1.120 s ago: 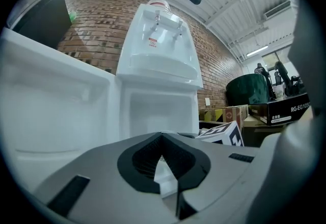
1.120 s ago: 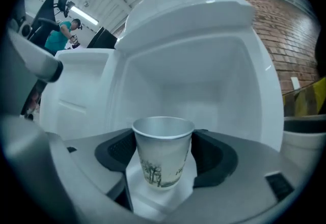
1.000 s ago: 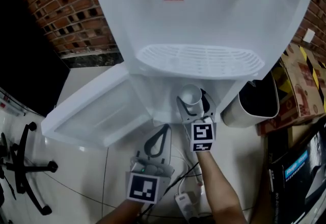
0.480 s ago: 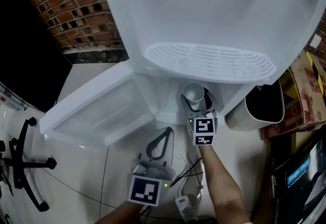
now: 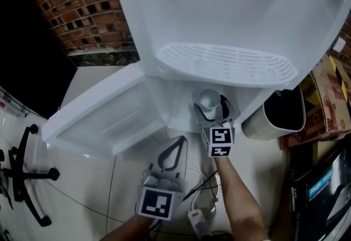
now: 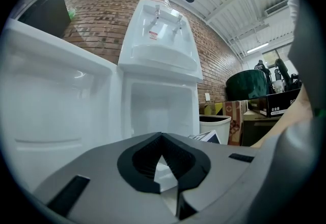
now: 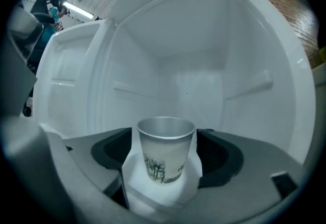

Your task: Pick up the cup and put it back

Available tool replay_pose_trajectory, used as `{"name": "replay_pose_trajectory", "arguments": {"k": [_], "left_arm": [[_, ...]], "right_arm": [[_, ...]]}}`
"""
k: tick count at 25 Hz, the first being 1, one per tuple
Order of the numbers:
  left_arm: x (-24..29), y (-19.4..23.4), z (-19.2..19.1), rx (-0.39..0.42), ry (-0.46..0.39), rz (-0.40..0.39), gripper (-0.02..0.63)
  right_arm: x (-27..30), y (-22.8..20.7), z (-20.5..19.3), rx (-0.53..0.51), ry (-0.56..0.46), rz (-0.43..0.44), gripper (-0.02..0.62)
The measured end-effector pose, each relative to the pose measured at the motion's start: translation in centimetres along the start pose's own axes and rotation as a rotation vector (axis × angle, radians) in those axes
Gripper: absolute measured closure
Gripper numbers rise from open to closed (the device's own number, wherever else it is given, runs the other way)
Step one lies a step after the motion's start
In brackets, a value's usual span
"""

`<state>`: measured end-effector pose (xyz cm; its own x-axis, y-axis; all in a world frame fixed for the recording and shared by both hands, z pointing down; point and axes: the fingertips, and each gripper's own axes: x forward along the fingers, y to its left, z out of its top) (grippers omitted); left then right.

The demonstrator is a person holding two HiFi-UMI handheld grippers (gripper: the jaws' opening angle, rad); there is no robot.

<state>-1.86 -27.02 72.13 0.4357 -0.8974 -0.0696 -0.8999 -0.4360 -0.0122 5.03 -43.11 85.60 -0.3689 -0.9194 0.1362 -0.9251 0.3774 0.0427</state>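
A paper cup [image 7: 165,159] with a dark print stands upright on the floor of the dispenser's open lower cabinet [image 7: 193,75]. My right gripper [image 7: 167,154] reaches into the cabinet. Its jaws have just been opening and now stand on either side of the cup, with a gap on the left side. From the head view, the cup [image 5: 209,100] shows just under the drip tray [image 5: 225,62], ahead of the right gripper [image 5: 211,109]. My left gripper [image 5: 176,141] hovers low in front of the cabinet, its tips [image 6: 162,137] together and nothing in it.
The white water dispenser [image 5: 230,15] stands against a brick wall [image 5: 77,10], and its cabinet door [image 5: 104,119] swings out to the left. A white bin [image 5: 277,114] and cardboard boxes [image 5: 323,97] crowd the right. Cables [image 5: 203,190] lie on the floor, and a chair base [image 5: 22,168] is far left.
The right gripper has sunk slightly and its jaws have spread wider around the cup. The left gripper has stayed where it was.
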Motion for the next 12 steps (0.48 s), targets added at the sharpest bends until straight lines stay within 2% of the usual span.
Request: {"name": "replay_pose_trajectory", "arguments": {"k": [5, 8, 12], "left_arm": [[0.3, -0.2, 0.0, -0.003, 0.005, -0.005, 0.609], [0.6, -0.1, 0.1, -0.004, 0.000, 0.001, 0.609], [1.1, -0.4, 0.4, -0.003, -0.010, 0.000, 0.609]], "right_arm": [[-2.4, 0.3, 1.3, 0.010, -0.022, -0.024, 0.187], [-5.3, 0.8, 3.0, 0.051, -0.044, -0.041, 0.189], [-9.3, 2.7, 6.3, 0.064, -0.091, -0.039, 0.321]]}}
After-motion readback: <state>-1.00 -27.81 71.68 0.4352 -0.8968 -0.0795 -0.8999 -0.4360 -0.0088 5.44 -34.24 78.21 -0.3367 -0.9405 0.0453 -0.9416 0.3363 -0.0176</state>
